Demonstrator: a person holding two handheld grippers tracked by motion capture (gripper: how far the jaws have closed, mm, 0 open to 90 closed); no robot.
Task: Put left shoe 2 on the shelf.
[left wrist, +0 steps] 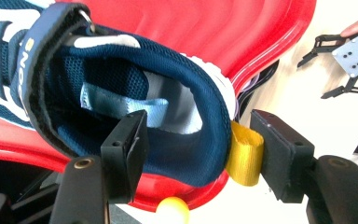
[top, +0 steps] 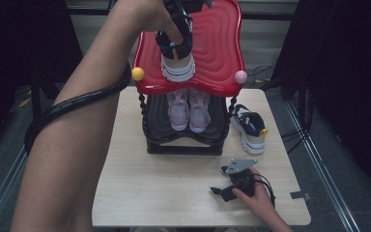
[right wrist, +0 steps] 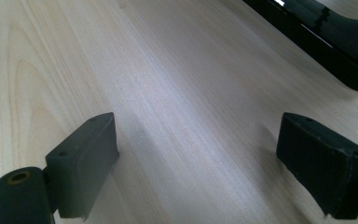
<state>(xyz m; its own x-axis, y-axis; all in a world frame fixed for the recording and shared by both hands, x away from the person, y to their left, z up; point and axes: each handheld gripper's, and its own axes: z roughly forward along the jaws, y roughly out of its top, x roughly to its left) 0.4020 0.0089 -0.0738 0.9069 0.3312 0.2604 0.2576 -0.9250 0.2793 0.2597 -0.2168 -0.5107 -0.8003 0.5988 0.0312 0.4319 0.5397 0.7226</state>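
A navy and white sneaker (top: 178, 67) stands on the red top shelf (top: 217, 48) of a small shoe rack. My left gripper (top: 176, 36) is at its heel, reaching in from above. In the left gripper view the left gripper (left wrist: 200, 130) straddles the sneaker's (left wrist: 121, 70) heel collar, one jaw inside the shoe and the other outside by the yellow pull tab (left wrist: 244, 154); the inner pad stands off the heel wall, so it is open. My right gripper (top: 218, 180) rests low over the table at the front right, and the right gripper (right wrist: 200, 154) is open with bare wood between its jaws.
A matching sneaker (top: 250, 126) lies on the table (top: 140, 193) right of the rack. A pair of pink shoes (top: 188, 108) sits on the black lower shelf (top: 183, 147). A yellow ball (top: 137, 74) and a pink ball (top: 240, 77) cap the red shelf's front corners.
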